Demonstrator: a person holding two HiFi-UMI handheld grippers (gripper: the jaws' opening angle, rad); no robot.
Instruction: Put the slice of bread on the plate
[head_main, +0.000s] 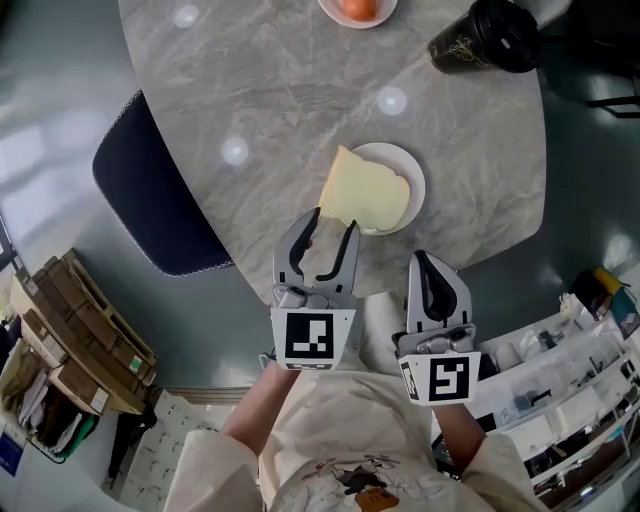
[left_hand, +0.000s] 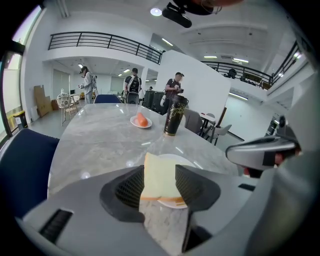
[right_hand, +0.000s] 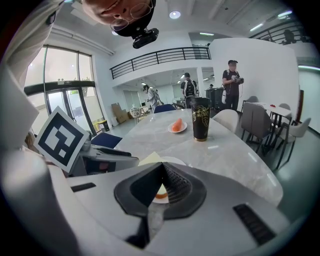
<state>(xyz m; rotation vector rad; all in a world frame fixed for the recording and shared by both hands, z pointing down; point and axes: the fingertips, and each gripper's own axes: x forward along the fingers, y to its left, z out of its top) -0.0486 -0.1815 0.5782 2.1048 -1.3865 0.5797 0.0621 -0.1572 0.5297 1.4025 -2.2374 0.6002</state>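
A pale slice of bread lies on a small white plate on the grey marble table; its left corner sticks out over the plate's rim. My left gripper is open at the slice's near edge. In the left gripper view the bread shows in the gap between the jaws, the pads not pressing on it, with the plate under it. My right gripper is shut and empty, to the right, at the table's near edge. In the right gripper view the bread lies beyond its jaws.
A small plate with an orange item and a dark cup stand at the table's far side. A blue chair is at the left. Crates stand on the floor at left, white bins at right. People stand far off.
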